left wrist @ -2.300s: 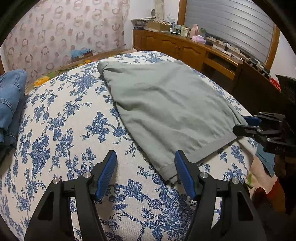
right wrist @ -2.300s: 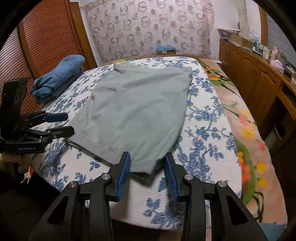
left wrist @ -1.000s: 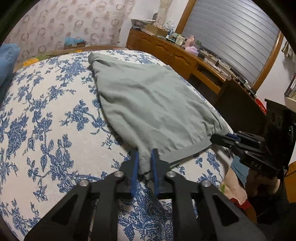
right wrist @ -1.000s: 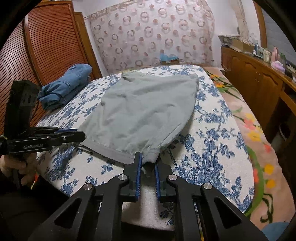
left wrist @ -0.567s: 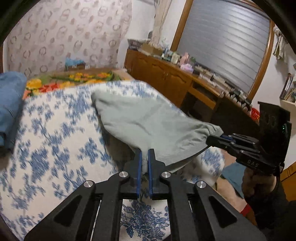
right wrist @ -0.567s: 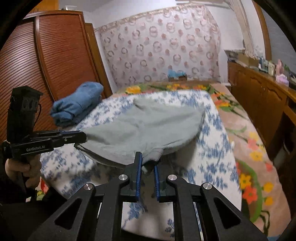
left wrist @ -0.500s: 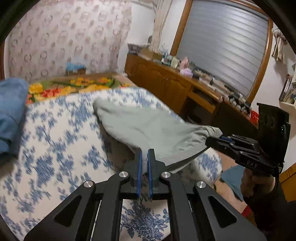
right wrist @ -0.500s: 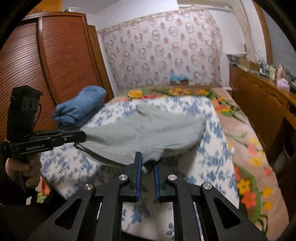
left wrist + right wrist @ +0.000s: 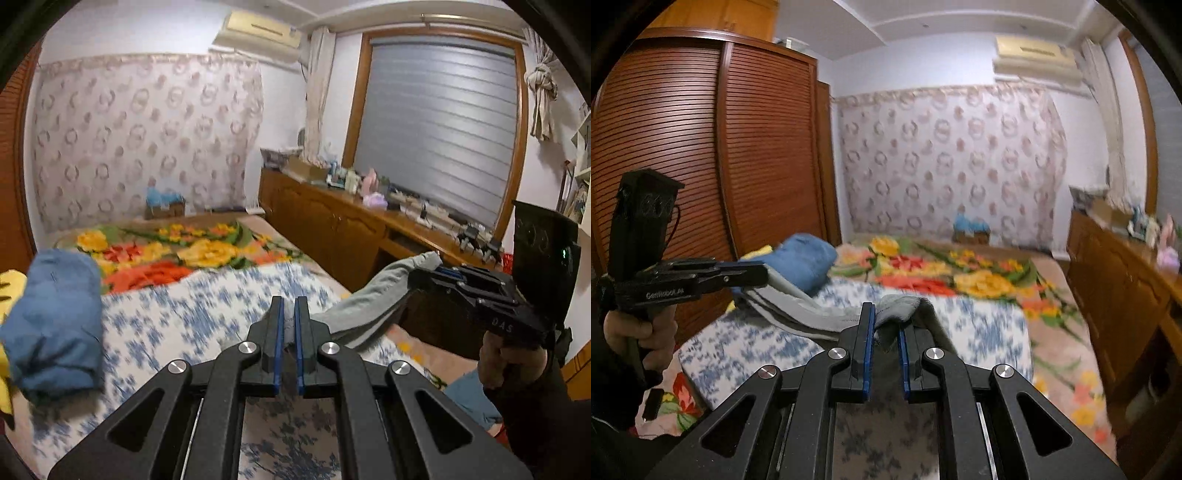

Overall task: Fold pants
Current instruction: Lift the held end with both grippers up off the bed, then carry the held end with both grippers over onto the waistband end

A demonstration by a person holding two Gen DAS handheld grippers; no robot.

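Observation:
The grey pants [image 9: 373,295] hang lifted off the bed, with their hem stretched between my two grippers. In the left wrist view my left gripper [image 9: 289,306] is shut on one corner of the hem, and the cloth runs right to my right gripper [image 9: 436,271], held by a hand. In the right wrist view my right gripper [image 9: 886,325] is shut on the bunched other corner of the pants [image 9: 812,314]. The hem band stretches left to my left gripper [image 9: 753,275]. Most of the pants hang below, hidden behind the fingers.
The bed carries a blue-flowered sheet [image 9: 177,317] and a bright floral blanket [image 9: 960,273] farther back. Folded blue jeans [image 9: 59,321] lie on the bed's left side. A wooden cabinet [image 9: 351,236] with clutter runs along the right, and a slatted wardrobe [image 9: 701,166] stands on the left.
Both grippers closed on the hem corners, then rose, lifting the pants from lying flat on the bed. Both views have tipped up towards the room.

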